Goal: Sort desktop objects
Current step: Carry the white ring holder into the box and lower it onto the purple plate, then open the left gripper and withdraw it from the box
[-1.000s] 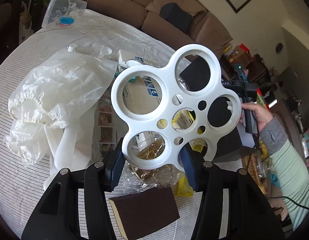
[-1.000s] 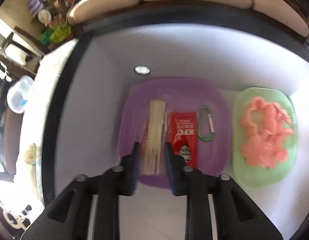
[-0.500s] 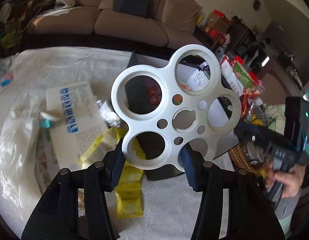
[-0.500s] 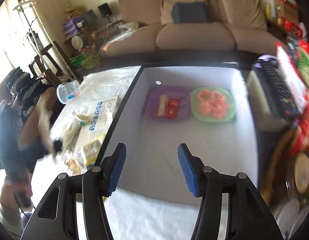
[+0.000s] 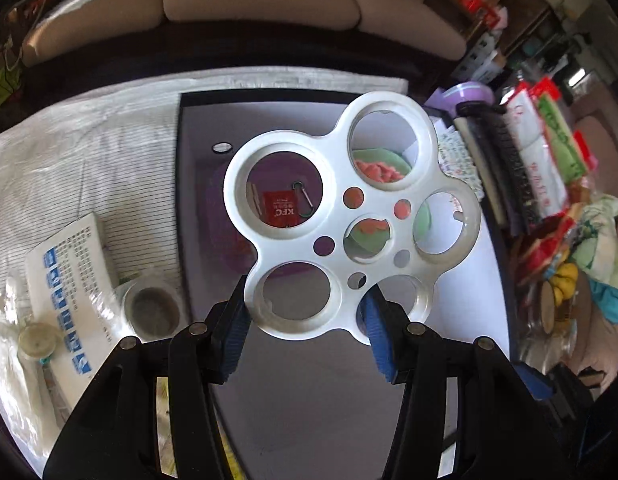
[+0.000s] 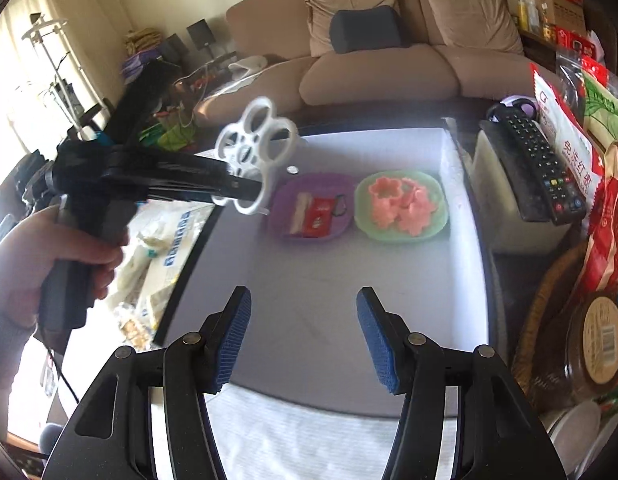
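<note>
My left gripper (image 5: 305, 312) is shut on a white plastic holder (image 5: 337, 216) pierced with several round holes, pinching one of its rings above the white tray (image 5: 309, 400). Through the holes I see the purple plate (image 5: 225, 208) with a red KFC sachet (image 5: 281, 210) and the green plate (image 5: 423, 216). The right wrist view shows the left gripper (image 6: 249, 192) and holder (image 6: 265, 136) at the left, a hand gripping its handle. My right gripper (image 6: 305, 320) stands open and empty over the tray's near end, short of the purple plate (image 6: 281, 200) and the green plate (image 6: 437, 208) holding pink shapes (image 6: 405, 204).
A remote control (image 6: 537, 160) on a box and snack bags (image 6: 569, 140) line the tray's right side, with a jar (image 6: 601, 344) nearer. Left of the tray lie a printed booklet (image 5: 69, 280), a tape roll (image 5: 153, 312) and plastic wrap. A sofa stands behind.
The left gripper carried the white holder from the cluttered tablecloth across to above the tray. The right gripper let go of the stick packet on the purple plate, opened, and drew back and up.
</note>
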`<state>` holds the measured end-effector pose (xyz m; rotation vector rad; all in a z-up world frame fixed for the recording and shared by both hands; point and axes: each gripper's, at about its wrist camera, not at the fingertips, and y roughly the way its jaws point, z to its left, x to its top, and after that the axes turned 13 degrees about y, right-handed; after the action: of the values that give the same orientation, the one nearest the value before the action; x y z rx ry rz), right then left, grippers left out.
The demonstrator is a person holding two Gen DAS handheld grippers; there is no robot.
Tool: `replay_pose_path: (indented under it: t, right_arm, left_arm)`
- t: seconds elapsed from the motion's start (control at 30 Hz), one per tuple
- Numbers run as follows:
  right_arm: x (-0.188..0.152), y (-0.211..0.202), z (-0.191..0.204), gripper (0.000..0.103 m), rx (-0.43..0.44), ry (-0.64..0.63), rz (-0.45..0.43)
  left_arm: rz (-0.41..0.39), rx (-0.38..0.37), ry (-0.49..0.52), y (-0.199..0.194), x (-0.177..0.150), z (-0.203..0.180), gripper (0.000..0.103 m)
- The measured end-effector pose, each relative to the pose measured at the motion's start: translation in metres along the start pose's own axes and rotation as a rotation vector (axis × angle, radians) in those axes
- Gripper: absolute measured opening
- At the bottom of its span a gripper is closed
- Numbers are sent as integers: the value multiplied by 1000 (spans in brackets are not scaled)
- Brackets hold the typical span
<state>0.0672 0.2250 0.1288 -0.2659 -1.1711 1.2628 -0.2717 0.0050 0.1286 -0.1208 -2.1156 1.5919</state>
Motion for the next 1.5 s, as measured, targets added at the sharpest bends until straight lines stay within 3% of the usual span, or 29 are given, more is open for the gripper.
replay_pose_path:
  t: [0.27, 0.4, 0.53, 0.67, 0.77, 1.27, 1.3, 1.33, 1.37, 1.5]
  right_arm:
    - [-5, 10, -23, 58, 11, 21, 21]
    - [-9, 10, -32, 58, -5, 25, 23]
    - [-11, 7, -37, 58, -1, 28, 15]
    - [-13, 12, -43, 58, -5, 35, 31]
    - [-15, 15, -47, 58, -8, 48, 41]
    - [-17, 12, -40, 58, -4, 28, 44]
    - [-16, 12, -40, 58, -4, 28, 45]
    - [-16, 12, -40, 58, -2, 28, 46]
    - [-16, 12, -39, 58, 0, 26, 48]
    - [-15, 11, -34, 63, 0, 14, 38]
  left_arm:
    - [184, 189, 120, 59, 39, -9, 49]
    - [282, 338, 250, 87, 46, -18, 51]
    - [319, 361, 312, 98, 48, -27, 51]
    - [372, 461, 374, 114, 42, -32, 50]
    - [388, 490, 398, 118, 38, -35, 50]
    - [306, 475, 420, 81, 35, -49, 51]
    - [293, 461, 421, 77, 32, -50, 59]
    - [273, 441, 419, 70, 27, -51, 73]
    - [246, 428, 417, 61, 19, -53, 78]
    - [136, 379, 406, 24, -15, -54, 87]
